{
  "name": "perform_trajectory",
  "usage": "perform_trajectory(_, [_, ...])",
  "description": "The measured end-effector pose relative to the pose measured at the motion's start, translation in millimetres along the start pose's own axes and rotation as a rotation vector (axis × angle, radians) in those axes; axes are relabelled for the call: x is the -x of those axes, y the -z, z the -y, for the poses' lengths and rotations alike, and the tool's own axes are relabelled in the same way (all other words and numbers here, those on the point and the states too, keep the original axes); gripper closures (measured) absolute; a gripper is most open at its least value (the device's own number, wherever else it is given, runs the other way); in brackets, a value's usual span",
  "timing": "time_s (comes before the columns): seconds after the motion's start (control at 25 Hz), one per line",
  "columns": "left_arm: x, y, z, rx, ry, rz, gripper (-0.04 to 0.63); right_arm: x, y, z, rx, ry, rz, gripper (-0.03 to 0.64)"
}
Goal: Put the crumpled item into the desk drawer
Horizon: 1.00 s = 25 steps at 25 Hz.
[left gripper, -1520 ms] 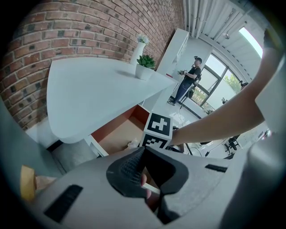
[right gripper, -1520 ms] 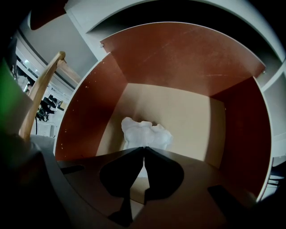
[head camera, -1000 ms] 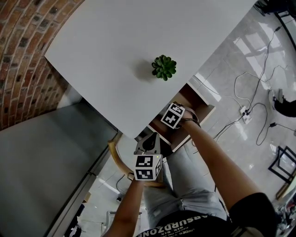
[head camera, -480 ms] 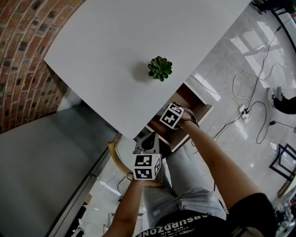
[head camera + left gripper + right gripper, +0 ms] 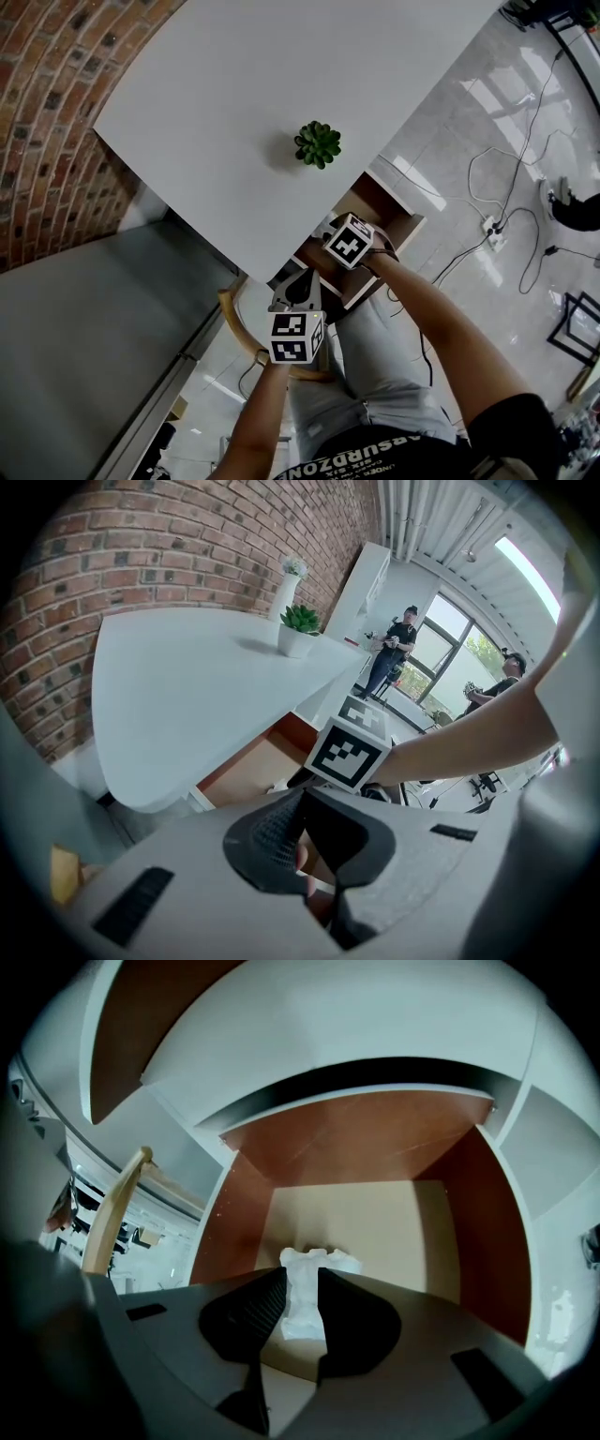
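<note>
Since a second before, the left gripper (image 5: 300, 281) had held at lower centre of the head view, jaws pressed together on nothing, while the potted succulent (image 5: 318, 144) had drifted slightly left and lower on the white desk (image 5: 234, 84). The right gripper (image 5: 302, 1309), at the open drawer (image 5: 483, 1213), was easing its spread jaws inward, pinching nothing. Only its own view showed the crumpled white paper (image 5: 306, 1283) — lying on the drawer floor, in the gap between the jaws — which the head view hid.
</note>
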<state>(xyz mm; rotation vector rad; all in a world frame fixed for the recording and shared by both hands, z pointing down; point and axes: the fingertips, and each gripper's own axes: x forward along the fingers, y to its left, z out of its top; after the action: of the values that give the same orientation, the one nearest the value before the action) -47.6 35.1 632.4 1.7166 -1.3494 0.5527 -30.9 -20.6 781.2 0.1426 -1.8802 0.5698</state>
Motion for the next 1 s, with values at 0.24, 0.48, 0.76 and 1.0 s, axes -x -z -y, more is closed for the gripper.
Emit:
perform_trajectory(0.24, [4.5,-4.9,3.2,-0.003,0.0,0.007,0.589,25.5,-8.0,-9.9,-0.011,-0.005,0.068,0.529])
perform_trajectory(0.48, [4.5,-8.9,7.2,-0.02,0.012,0.01,0.589,60.1,-10.3,-19.0,-0.076,0.001,0.179,0.542])
perform_trajectory(0.76, [8.1,-17.1,12.9,-0.033,0.016,0.028,0.589,106.9,-12.2,-22.4,-0.198,0.011,0.314,0.557])
perform_trajectory(1.0, [12.0,-19.6,17.7,-0.043,0.021,0.039,0.589,146.4,-18.6,-16.5,-0.275,0.072,0.454,0.611])
